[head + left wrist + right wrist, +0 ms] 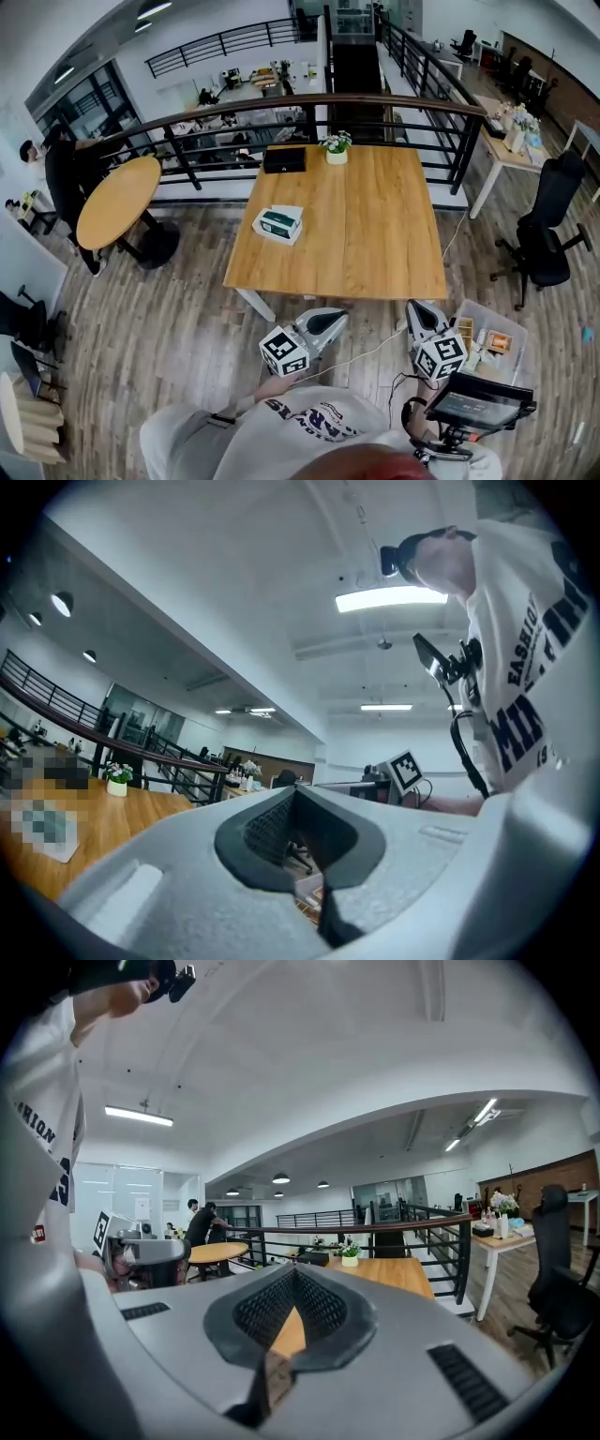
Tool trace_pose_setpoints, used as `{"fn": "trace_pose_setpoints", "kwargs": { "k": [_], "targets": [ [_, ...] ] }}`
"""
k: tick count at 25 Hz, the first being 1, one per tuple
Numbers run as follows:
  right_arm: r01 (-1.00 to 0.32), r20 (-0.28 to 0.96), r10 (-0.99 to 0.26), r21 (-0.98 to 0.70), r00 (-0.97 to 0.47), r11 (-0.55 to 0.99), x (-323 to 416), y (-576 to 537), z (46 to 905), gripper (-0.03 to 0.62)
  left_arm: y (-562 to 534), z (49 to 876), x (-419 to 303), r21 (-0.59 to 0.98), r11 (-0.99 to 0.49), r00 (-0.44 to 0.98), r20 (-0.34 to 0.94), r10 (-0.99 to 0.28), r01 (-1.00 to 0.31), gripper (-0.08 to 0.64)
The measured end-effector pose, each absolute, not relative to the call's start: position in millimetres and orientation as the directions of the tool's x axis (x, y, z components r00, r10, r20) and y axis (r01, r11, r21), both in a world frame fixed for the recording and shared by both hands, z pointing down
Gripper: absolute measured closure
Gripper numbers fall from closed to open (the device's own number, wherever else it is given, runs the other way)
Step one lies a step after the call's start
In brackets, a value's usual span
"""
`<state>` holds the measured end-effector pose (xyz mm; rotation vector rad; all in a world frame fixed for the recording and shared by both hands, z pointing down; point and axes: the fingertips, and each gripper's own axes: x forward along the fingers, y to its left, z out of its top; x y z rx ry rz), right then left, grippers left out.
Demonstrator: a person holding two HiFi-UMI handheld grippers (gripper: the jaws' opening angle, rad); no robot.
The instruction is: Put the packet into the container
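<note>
A white and green packet (277, 223) lies flat near the left edge of the square wooden table (375, 234). A black box (284, 159) stands at the table's far side. Both grippers hang below the table's near edge, well short of the packet. My left gripper (334, 318) is shut and holds nothing; in the left gripper view its jaws (293, 796) meet with nothing between them. My right gripper (416, 307) is likewise shut and empty, and in the right gripper view (295, 1274) it points along the table toward the black box (312, 1258).
A small flower pot (336, 148) stands beside the black box. A clear plastic bin (506, 323) with several items sits on the floor at the right. A round table (117, 202), a person (61, 178), a railing (309, 105) and an office chair (548, 234) surround the table.
</note>
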<state>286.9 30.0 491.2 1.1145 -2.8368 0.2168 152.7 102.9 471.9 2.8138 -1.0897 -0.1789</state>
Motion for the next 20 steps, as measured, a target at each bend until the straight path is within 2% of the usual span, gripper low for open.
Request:
{"fn": "trace_pose_setpoints", "kwargs": {
  "k": [9,15,20],
  "targets": [
    [-0.675,0.117,-0.666,-0.078,-0.737,0.733,246.3,44.6,469.7,0.589,123.1,486.8,109.0,0.198,-0.688,0.694,-0.045,-0.718,-0.698,0.558],
    [-0.679,0.138,-0.666,-0.093,-0.733,0.728,235.1,49.3,477.4,0.589,115.9,483.9,69.9,0.150,-0.661,0.660,-0.062,-0.748,-0.735,0.558],
    [-0.682,0.157,-0.667,-0.082,-0.729,0.726,231.0,51.9,476.6,0.589,112.5,482.9,43.2,0.206,-0.608,0.601,-0.100,-0.793,-0.767,0.558]
  ]
}}
